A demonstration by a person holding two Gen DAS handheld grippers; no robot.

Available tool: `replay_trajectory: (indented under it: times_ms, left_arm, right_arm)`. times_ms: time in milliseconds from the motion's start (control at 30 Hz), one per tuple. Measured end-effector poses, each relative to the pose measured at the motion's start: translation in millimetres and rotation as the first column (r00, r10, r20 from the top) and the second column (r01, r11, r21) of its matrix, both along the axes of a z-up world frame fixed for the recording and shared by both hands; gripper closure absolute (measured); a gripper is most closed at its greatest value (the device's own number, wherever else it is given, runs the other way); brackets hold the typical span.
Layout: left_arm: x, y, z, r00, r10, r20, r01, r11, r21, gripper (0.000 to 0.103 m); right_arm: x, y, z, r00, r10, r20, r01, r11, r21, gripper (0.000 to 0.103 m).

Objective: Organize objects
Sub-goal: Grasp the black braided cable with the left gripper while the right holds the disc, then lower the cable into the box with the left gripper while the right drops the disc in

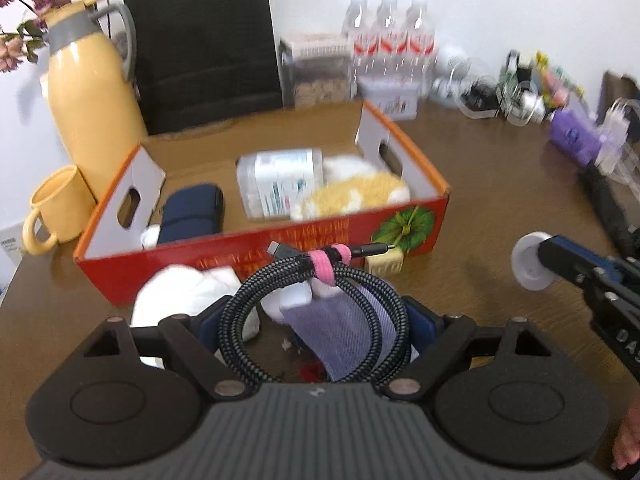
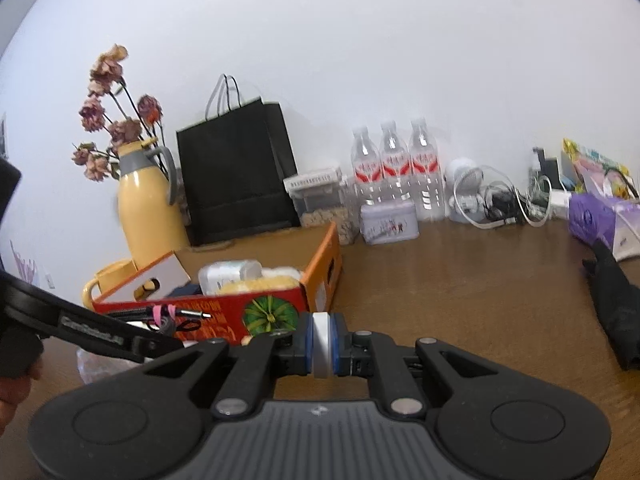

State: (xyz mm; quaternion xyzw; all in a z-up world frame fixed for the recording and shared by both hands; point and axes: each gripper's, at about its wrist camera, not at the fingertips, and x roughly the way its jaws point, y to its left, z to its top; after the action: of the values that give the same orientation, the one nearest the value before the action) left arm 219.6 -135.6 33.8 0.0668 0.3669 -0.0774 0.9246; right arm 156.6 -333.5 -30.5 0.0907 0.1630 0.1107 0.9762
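My left gripper (image 1: 316, 320) is shut on a coiled black braided cable (image 1: 280, 292) bound with a pink tie; the coil hangs between the blue pads, just in front of the red cardboard box (image 1: 224, 248). The cable (image 2: 160, 314) also shows at the left of the right wrist view. The box holds a clear plastic jar (image 1: 280, 184), a yellow-white plush (image 1: 352, 192) and a dark blue case (image 1: 192, 216). Under the coil lie a white cloth (image 1: 188, 292) and a purple pouch (image 1: 348, 332). My right gripper (image 2: 322, 336) is shut on a white disc (image 2: 322, 356), to the right of the box.
A yellow jug (image 1: 92, 92) and a yellow mug (image 1: 56, 208) stand left of the box, with a black paper bag (image 1: 204, 48) behind it. Water bottles (image 1: 388, 40), a tin (image 1: 388, 96), cables and a purple packet (image 1: 572, 136) line the wall. A black umbrella (image 2: 616, 308) lies at right.
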Motion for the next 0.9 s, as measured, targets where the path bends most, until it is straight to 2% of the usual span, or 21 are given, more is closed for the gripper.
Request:
replay_trajectory:
  times_ms: [200, 400, 700, 767, 900]
  left_arm:
    - [2, 26, 27, 0.993, 0.002, 0.122, 0.009, 0.996, -0.092, 0.015]
    - [42, 65, 29, 0.984, 0.094, 0.149, -0.068, 0.983, -0.172, 0.015]
    - [112, 119, 6, 0.954, 0.227, 0.196, -0.184, 0.958, -0.218, 0.015]
    - [129, 123, 2, 0.959, 0.214, 0.186, -0.179, 0.966, -0.185, 0.015]
    - [150, 126, -2, 0.958, 0.207, 0.196, -0.176, 0.971, -0.164, 0.015]
  right_arm:
    - [22, 22, 31, 0.999, 0.029, 0.038, -0.028, 0.999, -0.030, 0.095]
    - [78, 61, 52, 0.997, 0.049, 0.053, -0.044, 0.995, -0.085, 0.095]
    - [173, 92, 38, 0.999, 0.054, -0.002, -0.053, 0.995, -0.089, 0.095]
    - [190, 95, 32, 0.998, 0.059, -0.023, -0.062, 0.991, -0.117, 0.095]
    - [211, 97, 24, 0.996, 0.070, -0.050, -0.076, 0.986, -0.149, 0.095]
